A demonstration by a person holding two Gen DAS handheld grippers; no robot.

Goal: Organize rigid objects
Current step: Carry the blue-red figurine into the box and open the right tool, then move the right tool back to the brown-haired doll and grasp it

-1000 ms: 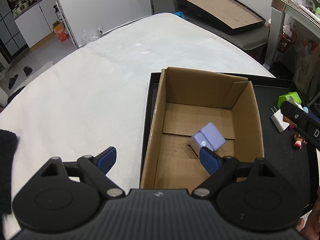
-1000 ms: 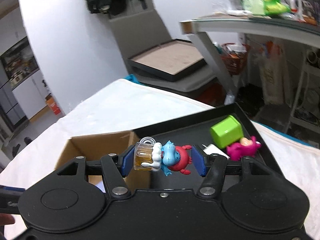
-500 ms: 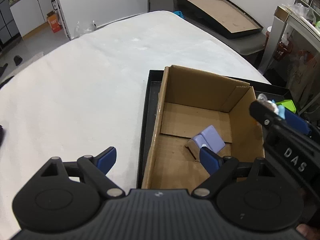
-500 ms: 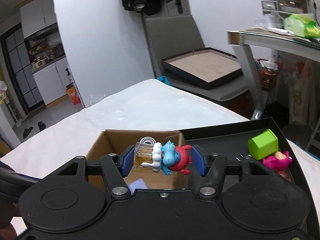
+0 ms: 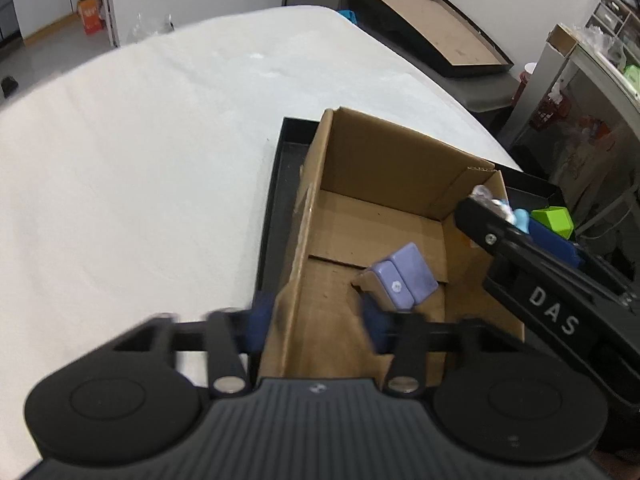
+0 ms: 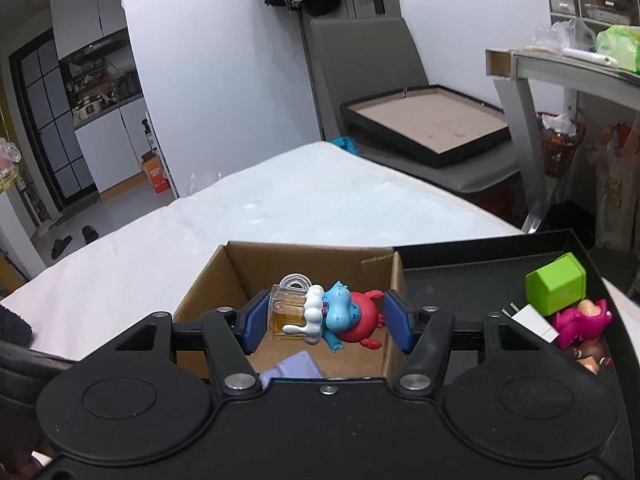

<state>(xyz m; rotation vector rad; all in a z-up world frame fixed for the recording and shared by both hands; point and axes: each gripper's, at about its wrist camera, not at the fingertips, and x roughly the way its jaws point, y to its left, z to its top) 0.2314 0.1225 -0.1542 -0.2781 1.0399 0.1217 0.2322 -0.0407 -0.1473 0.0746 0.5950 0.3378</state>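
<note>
An open cardboard box (image 5: 400, 160) (image 6: 312, 258) stands in a black tray (image 5: 276, 200) (image 6: 460, 276) on a white-covered table. A purple block (image 5: 404, 280) (image 6: 292, 366) lies on the box floor. My right gripper (image 6: 326, 318) is shut on a blue and red figurine with a beer mug (image 6: 328, 314) and holds it above the box's right side; it also shows in the left wrist view (image 5: 516, 224). My left gripper (image 5: 316, 320) is open, its fingers astride the box's near left wall.
A green cube (image 6: 556, 288) (image 5: 554, 220), a white plug (image 6: 528, 320) and a pink figurine (image 6: 582, 322) lie in the tray right of the box. A chair with a framed board (image 6: 428, 124) stands behind the table. A desk (image 6: 568, 72) stands at the right.
My right gripper carried the figurine left from over the tray to over the box. My left gripper moved right and forward, its fingers closer together and now astride the box's left wall.
</note>
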